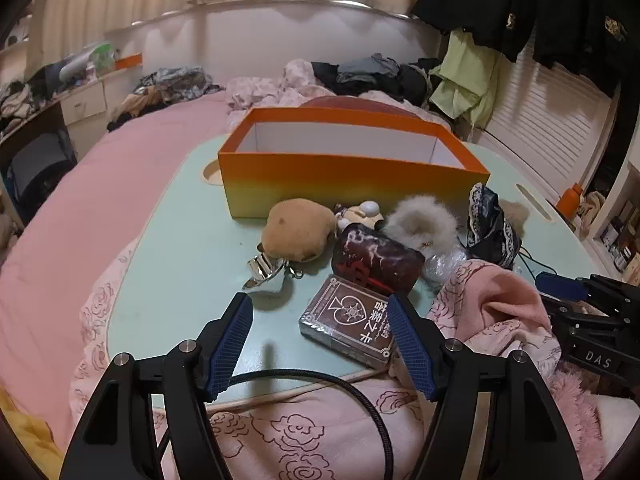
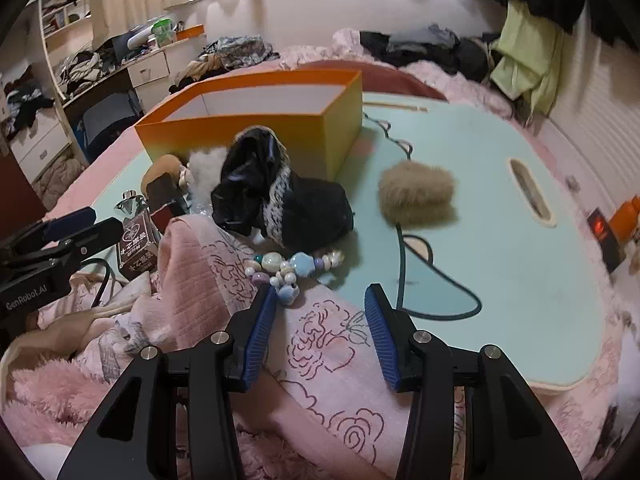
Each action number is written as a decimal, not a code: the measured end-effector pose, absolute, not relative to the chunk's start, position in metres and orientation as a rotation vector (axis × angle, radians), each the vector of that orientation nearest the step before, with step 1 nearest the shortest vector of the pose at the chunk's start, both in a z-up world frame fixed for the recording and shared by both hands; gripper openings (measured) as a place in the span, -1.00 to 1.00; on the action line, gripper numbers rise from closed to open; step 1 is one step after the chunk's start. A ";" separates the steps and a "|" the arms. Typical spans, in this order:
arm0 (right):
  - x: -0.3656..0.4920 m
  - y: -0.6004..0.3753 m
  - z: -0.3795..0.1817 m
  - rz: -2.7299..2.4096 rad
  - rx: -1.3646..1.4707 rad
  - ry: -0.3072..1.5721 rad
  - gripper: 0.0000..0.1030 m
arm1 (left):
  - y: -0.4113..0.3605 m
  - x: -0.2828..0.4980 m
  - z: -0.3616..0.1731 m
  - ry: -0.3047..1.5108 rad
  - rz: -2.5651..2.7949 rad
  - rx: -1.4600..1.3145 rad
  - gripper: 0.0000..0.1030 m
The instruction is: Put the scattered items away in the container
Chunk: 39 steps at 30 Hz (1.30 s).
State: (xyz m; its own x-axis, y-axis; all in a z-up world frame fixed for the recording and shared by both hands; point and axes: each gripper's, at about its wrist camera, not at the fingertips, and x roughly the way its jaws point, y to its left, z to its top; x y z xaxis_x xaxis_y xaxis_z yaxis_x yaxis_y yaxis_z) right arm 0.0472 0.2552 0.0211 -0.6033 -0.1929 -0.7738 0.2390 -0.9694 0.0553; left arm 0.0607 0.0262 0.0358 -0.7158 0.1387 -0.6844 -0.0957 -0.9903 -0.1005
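Orange box (image 1: pixel 352 178) sits empty at the worktop's (image 1: pixel 180 248) far side, clutter just in front. My left gripper (image 1: pixel 320 308) is spread, one pad by the card pack (image 1: pixel 348 326); it could skid away. Right gripper (image 2: pixel 320 300) spread near the beads (image 2: pixel 294 268); strand may snag the pink blanket (image 2: pixel 320 344).

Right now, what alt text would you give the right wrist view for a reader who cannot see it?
The right tool, open and empty, hangs over a pink rose-print blanket at the edge of a pale green lap table, close to a pastel bead bracelet. Beyond lie a black lace-trimmed pouch, a tan fur pom-pom and an empty orange box.
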 end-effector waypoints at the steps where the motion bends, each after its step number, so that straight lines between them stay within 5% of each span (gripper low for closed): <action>1: 0.046 0.257 0.019 -2.607 1.267 0.062 0.02 | 0.026 0.060 0.033 -0.092 2.791 -1.136 0.35; 7: 0.046 0.255 0.018 -2.615 1.284 0.081 0.21 | 0.032 0.058 0.025 -0.068 2.758 -1.170 0.35; 39: 0.047 0.251 0.016 -2.620 1.295 0.116 0.24 | 0.032 0.062 0.027 -0.105 2.724 -1.133 0.41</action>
State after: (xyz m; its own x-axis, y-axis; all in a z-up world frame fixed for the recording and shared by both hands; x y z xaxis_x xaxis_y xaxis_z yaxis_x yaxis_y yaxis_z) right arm 0.0465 0.2506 0.0164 -0.5893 -0.1581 -0.7923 0.2278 -0.9734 0.0248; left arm 0.0617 0.0319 0.0273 -0.6903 0.2005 -0.6952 -0.1465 -0.9797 -0.1370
